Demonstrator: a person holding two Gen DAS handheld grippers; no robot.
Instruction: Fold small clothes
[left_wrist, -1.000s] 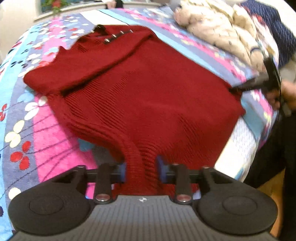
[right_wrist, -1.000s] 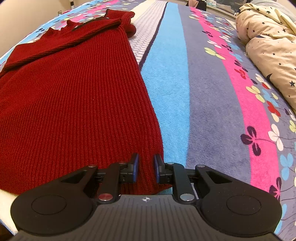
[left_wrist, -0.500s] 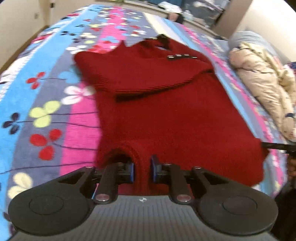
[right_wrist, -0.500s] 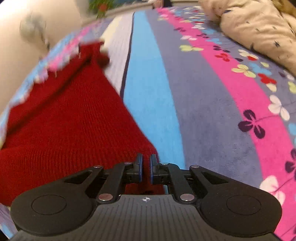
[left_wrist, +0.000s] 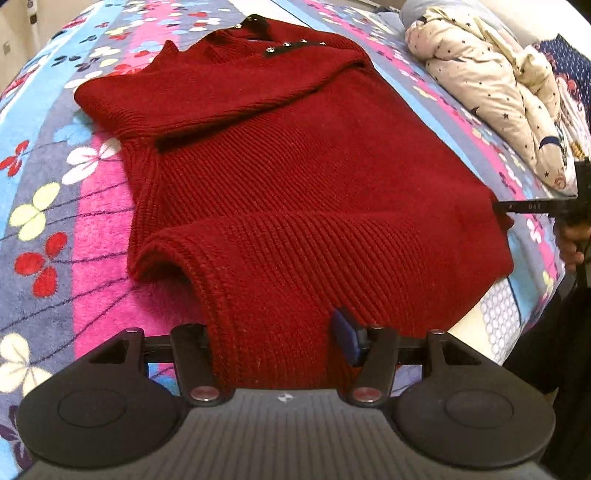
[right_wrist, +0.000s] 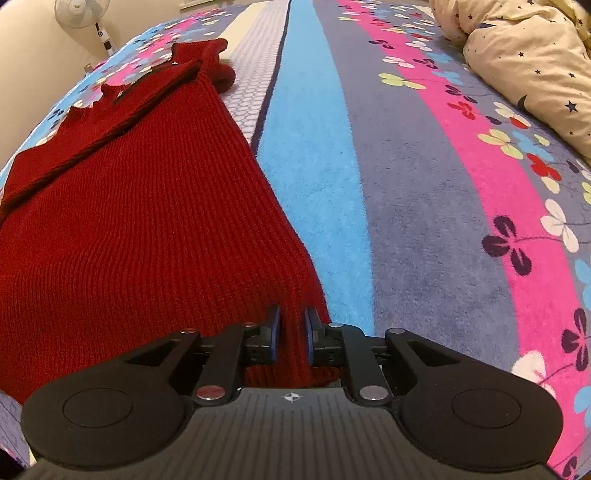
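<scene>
The sweater (left_wrist: 295, 177) is spread on the blanket (left_wrist: 92, 295). Its hem lies between the opening left gripper (left_wrist: 273, 339), unpinched; the right gripper (right_wrist: 291, 334), opening, pinches a corner.

Right tongs (right_wrist: 291, 334) opening — red sweater (right_wrist: 140, 229) hem between them.

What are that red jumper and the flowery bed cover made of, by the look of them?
Red jumper: probably wool or acrylic knit, matt; clear ribbed rows and thick rolled edges. Flowery bed cover: seemingly plush fleece, likely synthetic; short fuzzy pile and softly blurred printed stripes.
</scene>
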